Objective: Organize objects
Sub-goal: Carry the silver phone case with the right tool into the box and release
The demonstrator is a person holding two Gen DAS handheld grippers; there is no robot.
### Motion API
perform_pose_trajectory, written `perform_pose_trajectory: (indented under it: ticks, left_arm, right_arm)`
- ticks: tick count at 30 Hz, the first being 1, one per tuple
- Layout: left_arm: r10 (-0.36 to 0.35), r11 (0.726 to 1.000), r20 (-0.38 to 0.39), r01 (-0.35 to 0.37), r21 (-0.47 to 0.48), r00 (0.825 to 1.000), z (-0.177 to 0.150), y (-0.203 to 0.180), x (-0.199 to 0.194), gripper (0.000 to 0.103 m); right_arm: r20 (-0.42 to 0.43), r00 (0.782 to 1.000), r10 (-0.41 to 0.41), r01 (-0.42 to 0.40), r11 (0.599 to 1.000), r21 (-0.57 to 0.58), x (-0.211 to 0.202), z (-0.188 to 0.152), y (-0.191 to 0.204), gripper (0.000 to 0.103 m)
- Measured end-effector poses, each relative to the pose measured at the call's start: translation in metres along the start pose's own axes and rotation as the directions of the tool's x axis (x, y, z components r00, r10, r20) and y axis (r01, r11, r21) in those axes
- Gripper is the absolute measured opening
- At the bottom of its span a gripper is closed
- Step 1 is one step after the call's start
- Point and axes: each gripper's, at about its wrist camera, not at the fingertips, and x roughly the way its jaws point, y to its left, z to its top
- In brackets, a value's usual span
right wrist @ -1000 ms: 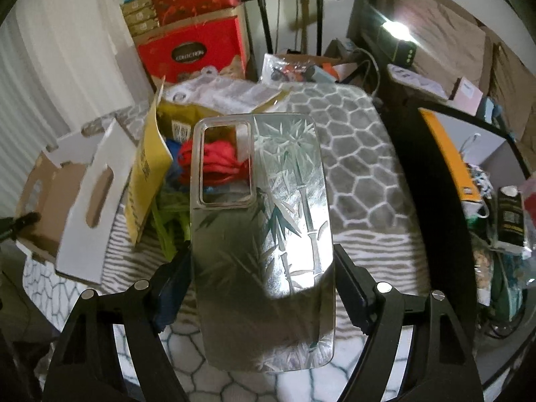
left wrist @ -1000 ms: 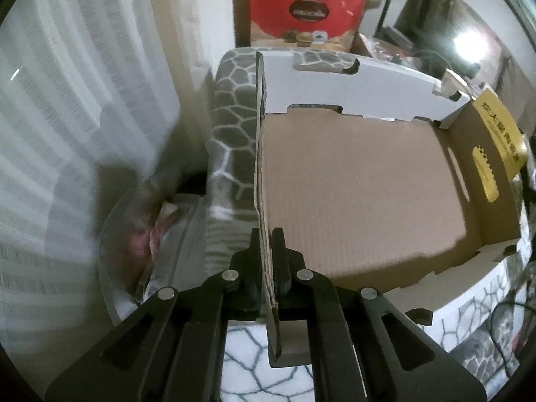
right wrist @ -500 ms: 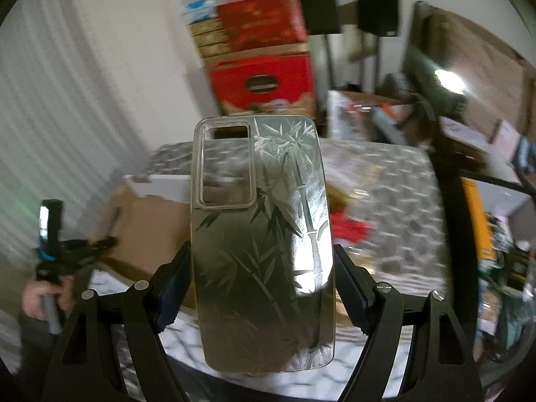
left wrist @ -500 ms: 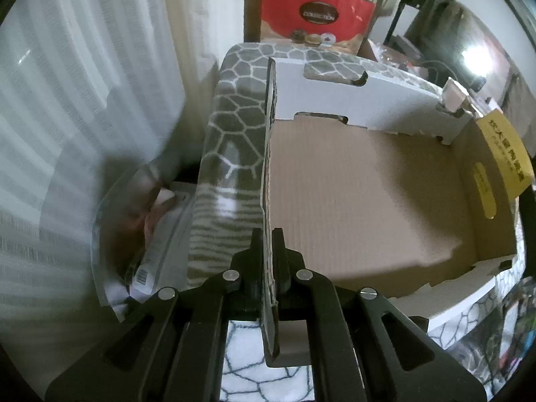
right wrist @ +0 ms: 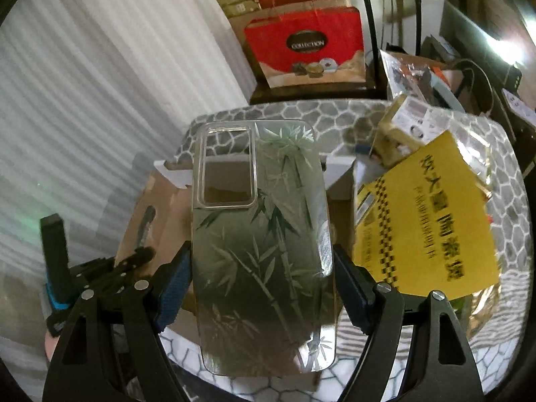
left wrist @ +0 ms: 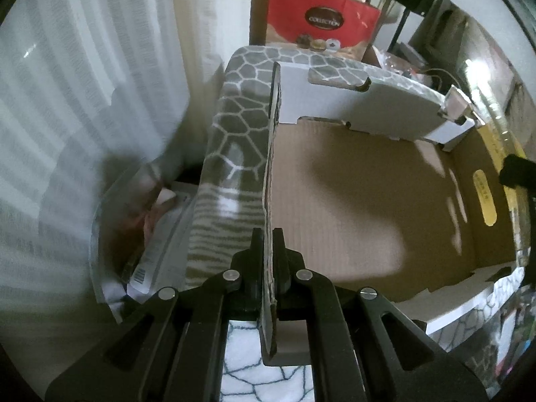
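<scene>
Phone case (right wrist: 263, 251) lengthwise along right gripper (right wrist: 263, 288) — camera cutout farthest.

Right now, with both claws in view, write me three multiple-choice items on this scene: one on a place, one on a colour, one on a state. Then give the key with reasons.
1. Where is the left claw gripping the cardboard box?
A. on its side wall
B. on its floor
C. on its yellow flap

2. What colour is the printed flap beside the box?
A. blue
B. yellow
C. green

3. What is the state of the right claw?
A. shut on nothing
B. open and bare
C. closed on a bamboo-print phone case

Key: 1 A, the fingers pinch the upright wall edge; 2 B, the flap is bright yellow with dark print; 3 C, both pads press the case's long edges.
</scene>
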Motion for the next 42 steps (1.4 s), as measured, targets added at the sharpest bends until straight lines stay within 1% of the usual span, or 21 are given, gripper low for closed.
perform_pose_trajectory:
  ticks: [2, 5, 8, 12, 15, 17, 20, 26, 30, 33, 38, 42]
  left_arm:
    - [0.003, 1.000, 0.002, -0.003, -0.002, 1.000, 0.000, 0.000, 0.000, 0.004]
    - [-0.002, 1.000, 0.002, 0.002, -0.006, 1.000, 0.000, 0.000, 0.000, 0.004]
    - [-0.003, 1.000, 0.002, 0.003, -0.003, 1.000, 0.000, 0.001, -0.001, 0.004]
    - [-0.005, 1.000, 0.002, 0.005, -0.005, 1.000, -0.001, 0.002, -0.001, 0.004]
    - [-0.010, 1.000, 0.002, 0.010, -0.007, 1.000, 0.000, 0.003, -0.001, 0.004]
    - [-0.010, 1.000, 0.002, 0.010, -0.008, 1.000, 0.001, 0.003, -0.001, 0.004]
    - [-0.009, 1.000, 0.003, 0.009, -0.007, 1.000, 0.001, 0.003, -0.001, 0.004]
    - [-0.009, 1.000, 0.003, 0.009, -0.006, 1.000, 0.001, 0.003, -0.001, 0.004]
    - [-0.010, 1.000, 0.004, 0.010, -0.008, 1.000, 0.002, 0.002, -0.001, 0.004]
    - [-0.010, 1.000, 0.004, 0.010, -0.007, 1.000, 0.002, 0.002, -0.001, 0.004]
    - [-0.008, 1.000, 0.005, 0.008, -0.005, 1.000, 0.003, 0.002, -0.001, 0.004]
    - [-0.002, 1.000, 0.007, 0.002, 0.001, 1.000, 0.003, 0.002, 0.000, 0.004]
  right_arm:
    - [-0.018, 1.000, -0.014, 0.014, 1.000, 0.014, 0.009, -0.001, 0.003, 0.080]
    - [-0.046, 0.997, -0.066, 0.067, 0.997, 0.023, 0.023, -0.004, 0.006, 0.080]
    - [-0.079, 0.992, -0.093, 0.096, 0.995, 0.029, 0.036, -0.008, 0.006, 0.080]
    - [-0.088, 0.983, -0.161, 0.164, 0.986, 0.025, 0.042, -0.010, 0.012, 0.081]
    - [-0.099, 0.977, -0.187, 0.189, 0.982, 0.018, 0.043, -0.010, 0.015, 0.081]
    - [-0.089, 0.981, -0.171, 0.174, 0.985, 0.021, 0.036, -0.010, 0.014, 0.081]
    - [-0.075, 0.981, -0.177, 0.179, 0.983, 0.025, 0.025, -0.008, 0.012, 0.081]
    - [-0.028, 0.990, -0.140, 0.141, 0.989, 0.046, 0.002, -0.002, 0.004, 0.081]
    - [0.002, 0.989, -0.150, 0.150, 0.988, 0.021, -0.009, 0.004, 0.005, 0.081]
    - [0.027, 0.990, -0.140, 0.139, 0.990, 0.016, -0.019, 0.005, 0.002, 0.081]
    - [0.055, 0.984, -0.169, 0.169, 0.986, 0.007, -0.036, 0.002, -0.014, 0.081]
    - [0.073, 0.975, -0.211, 0.211, 0.977, 0.014, -0.054, -0.002, -0.040, 0.081]
